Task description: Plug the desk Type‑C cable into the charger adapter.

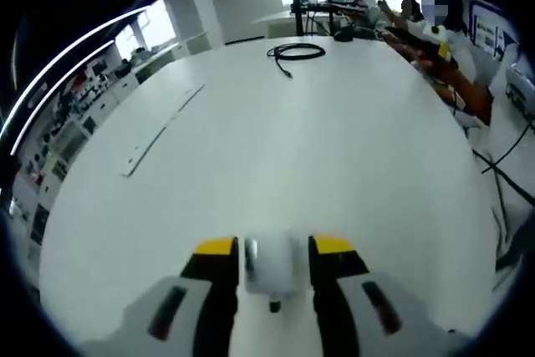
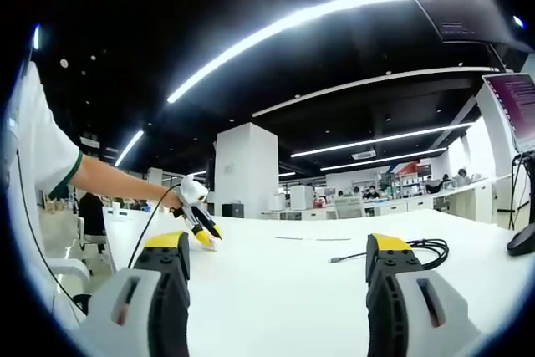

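Left gripper, bottom centre of the left gripper view: its yellow-tipped jaws are closed against the two sides of the white charger adapter, which sits on the white desk. Gripping the block by its flanks probably leaves one face free toward the cable.

Right gripper, bottom of the right gripper view: jaws spread wide apart with nothing between them, held low over the desk, presumably ready to fetch the plug.

The Type-C cable lies coiled at upper centre of the left gripper view, well apart from the adapter, its free end pointing down the frame. In the right gripper view the coil appears at mid-right, and the left gripper shows at centre left on the person's arm.

Judged stage: adapter secured, cable not yet picked up.
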### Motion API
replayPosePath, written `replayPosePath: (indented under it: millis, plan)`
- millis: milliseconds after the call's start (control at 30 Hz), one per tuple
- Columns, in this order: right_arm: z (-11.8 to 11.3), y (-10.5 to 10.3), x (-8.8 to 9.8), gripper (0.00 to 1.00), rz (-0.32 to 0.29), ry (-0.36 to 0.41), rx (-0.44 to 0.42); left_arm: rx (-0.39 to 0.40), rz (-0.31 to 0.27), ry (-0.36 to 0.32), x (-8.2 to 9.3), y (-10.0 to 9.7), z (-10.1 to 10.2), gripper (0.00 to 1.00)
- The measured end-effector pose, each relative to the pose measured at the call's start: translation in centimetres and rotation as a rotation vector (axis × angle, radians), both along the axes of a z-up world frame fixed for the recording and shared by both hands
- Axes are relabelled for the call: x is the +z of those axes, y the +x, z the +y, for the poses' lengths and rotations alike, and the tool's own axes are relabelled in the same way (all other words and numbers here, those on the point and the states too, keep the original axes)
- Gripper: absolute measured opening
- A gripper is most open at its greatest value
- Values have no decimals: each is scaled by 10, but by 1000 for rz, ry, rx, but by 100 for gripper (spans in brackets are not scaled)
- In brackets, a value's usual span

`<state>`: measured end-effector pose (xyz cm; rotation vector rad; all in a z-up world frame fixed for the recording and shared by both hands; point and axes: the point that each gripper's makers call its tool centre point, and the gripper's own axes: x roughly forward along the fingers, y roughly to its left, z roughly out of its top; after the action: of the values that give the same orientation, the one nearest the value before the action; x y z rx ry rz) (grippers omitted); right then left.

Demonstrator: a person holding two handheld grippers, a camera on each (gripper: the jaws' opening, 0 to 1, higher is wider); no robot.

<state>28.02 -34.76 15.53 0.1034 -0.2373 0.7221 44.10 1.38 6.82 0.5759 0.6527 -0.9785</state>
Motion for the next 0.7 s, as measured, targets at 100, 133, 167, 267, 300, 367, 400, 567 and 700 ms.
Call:
replayPosePath:
  millis: [100, 133, 167, 267, 300, 367, 400, 567, 700]
  plan:
    - [1, 0, -1, 88, 2, -2, 1, 16, -19, -73, 9, -1, -6, 38]
    - [1, 0, -1, 88, 3, -2, 1, 31, -31, -100, 12, 0, -7, 40]
    - [1, 0, -2, 88, 4, -2, 1, 44, -38, -118, 15, -1, -8, 43]
    - [1, 0, -3, 88, 7, 3, 3, 55, -72, -195, 22, -5, -11, 44]
    - [1, 0, -4, 88, 9, 4, 3, 70, -84, -224, 25, -6, -11, 46]
    - [2, 0, -6, 88, 16, 0, 7, 101, -87, -247, 23, -10, -9, 53]
    - [3, 0, -7, 88, 17, -4, 9, 114, -91, -261, 23, -11, -9, 56]
    - [4, 0, -6, 88, 15, -3, 8, 162, -129, -341, 20, -17, -5, 63]
    - [5, 0, -8, 88, 20, -10, 8, 183, -112, -344, 10, -21, 1, 66]
